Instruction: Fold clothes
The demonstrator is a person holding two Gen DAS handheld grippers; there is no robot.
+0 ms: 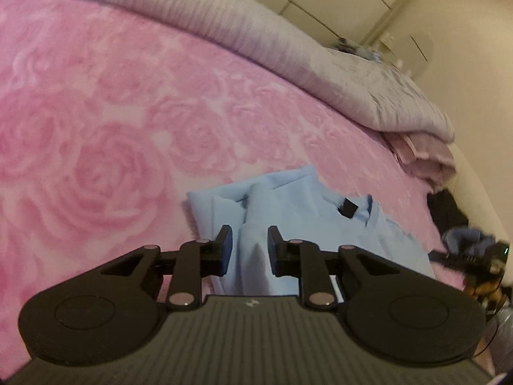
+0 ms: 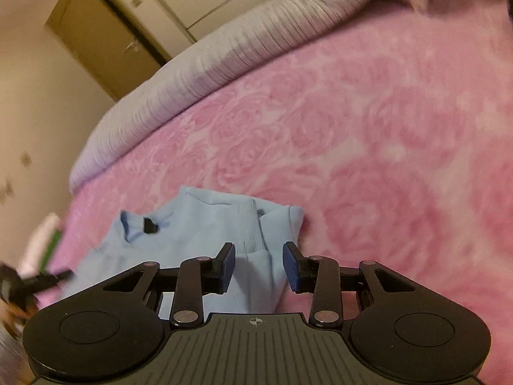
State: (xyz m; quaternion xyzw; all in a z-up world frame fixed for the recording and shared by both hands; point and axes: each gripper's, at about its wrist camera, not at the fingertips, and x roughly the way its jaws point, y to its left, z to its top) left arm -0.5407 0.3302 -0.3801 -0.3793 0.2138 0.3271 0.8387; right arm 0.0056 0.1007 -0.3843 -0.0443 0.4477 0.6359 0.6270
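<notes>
While both tongs (image 1: 249, 250) (image 2: 258, 266) gape, neither grips the sweater (image 2: 205, 224).

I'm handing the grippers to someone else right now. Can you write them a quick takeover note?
Left gripper: open, over the light blue sweater, gripping nothing.
Right gripper: open above the same sweater, at its ribbed cuff, not pinching it.
Sweater lies partly folded on the pink rose blanket, sleeves tucked in, collar label showing.
Left: finish the fold and smooth it.
</notes>
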